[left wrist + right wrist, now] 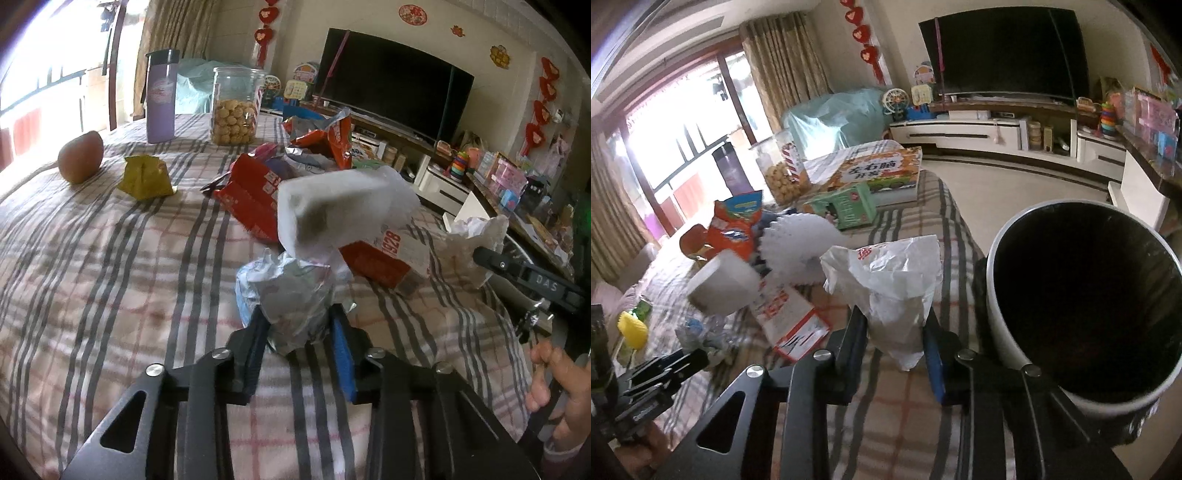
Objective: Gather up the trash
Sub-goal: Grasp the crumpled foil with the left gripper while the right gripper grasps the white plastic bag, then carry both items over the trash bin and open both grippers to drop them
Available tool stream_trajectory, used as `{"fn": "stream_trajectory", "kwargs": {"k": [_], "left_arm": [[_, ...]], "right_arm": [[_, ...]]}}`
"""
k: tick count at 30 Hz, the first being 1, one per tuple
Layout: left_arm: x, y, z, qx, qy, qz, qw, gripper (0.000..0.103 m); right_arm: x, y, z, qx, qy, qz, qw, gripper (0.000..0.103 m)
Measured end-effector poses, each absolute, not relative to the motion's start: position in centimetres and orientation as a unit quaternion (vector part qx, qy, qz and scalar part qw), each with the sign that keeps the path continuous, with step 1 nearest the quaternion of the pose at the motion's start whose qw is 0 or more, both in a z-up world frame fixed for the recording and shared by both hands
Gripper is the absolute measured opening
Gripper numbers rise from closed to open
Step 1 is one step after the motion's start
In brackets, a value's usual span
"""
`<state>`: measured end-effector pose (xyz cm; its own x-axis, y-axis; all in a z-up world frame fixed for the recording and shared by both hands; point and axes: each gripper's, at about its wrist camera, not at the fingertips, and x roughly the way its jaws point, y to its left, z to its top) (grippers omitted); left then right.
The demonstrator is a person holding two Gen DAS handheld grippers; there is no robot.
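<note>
Left tool (pixel 299 328) grips crumpled foil wrapper (pixel 288 295); right tool (pixel 895 339) grips white paper bag (pixel 894 284), beside the bin (pixel 997 295).

The bin (pixel 1082 295) mouth is open and clear; wrappers (pixel 258 192), a paper roll (pixel 720 284) and boxes (pixel 846 206) crowd the table's (pixel 110 266) middle

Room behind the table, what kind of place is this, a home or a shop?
Most likely a home living room. A large dark television stands on a low white media cabinet, curtains frame a balcony window, and a shelf of toys runs along the wall. The plaid-covered table holds snacks and wrappers.
</note>
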<state>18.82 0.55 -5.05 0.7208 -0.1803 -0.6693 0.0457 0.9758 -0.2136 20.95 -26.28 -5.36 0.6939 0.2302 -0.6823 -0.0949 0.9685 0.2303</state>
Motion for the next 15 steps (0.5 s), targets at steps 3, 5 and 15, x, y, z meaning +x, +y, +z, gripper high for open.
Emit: {"fn": "stream_trajectory", "kwargs": {"k": [3, 5, 15], "left_arm": [[17.8, 0.6, -4.7, -0.098, 0.368, -0.066, 0.922, 0.025], [17.1, 0.3, -4.3, -0.097, 0.364, -0.070, 0.924, 0.024], [14.8, -2.4, -2.1, -0.077, 0.341, -0.110, 0.930, 0.022]], "right_arm": [[20.0, -26.1, -5.1, 0.096, 0.378, 0.093, 0.916, 0.030], [19.1, -26.1, -4.9, 0.103, 0.377, 0.098, 0.915, 0.030], [16.0, -26.3, -4.0, 0.121, 0.369, 0.116, 0.914, 0.030]]}}
